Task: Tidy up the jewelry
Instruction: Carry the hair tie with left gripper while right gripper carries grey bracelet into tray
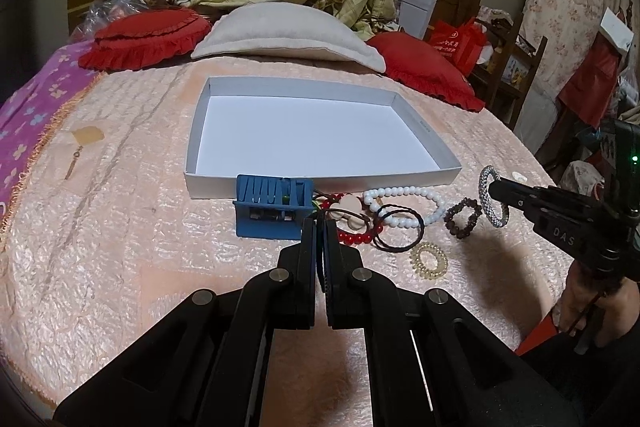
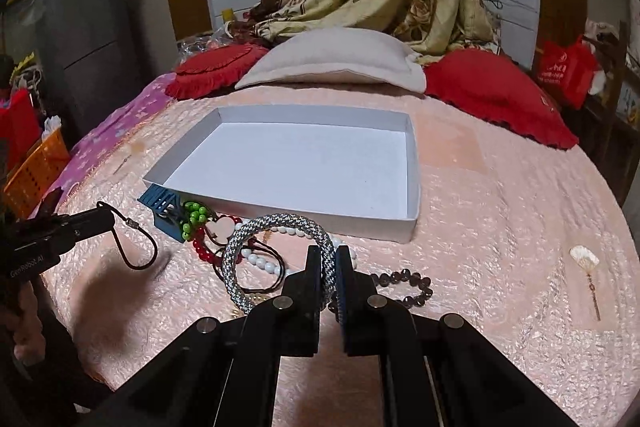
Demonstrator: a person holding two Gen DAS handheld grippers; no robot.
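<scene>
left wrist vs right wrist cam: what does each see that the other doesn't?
Left wrist only: the gold coil hair tie on the bedspread, plus a side view of the right gripper.
Right wrist only: the black cord loop hanging from the shut left gripper, the orange basket, the grey fridge.
Both: white tray, blue holder, white bead bracelet, dark bead bracelet, and the silver braided bangle pinched between the right gripper's fingers.

Grey-white braided bracelet (image 2: 280, 255), perhaps silver
</scene>
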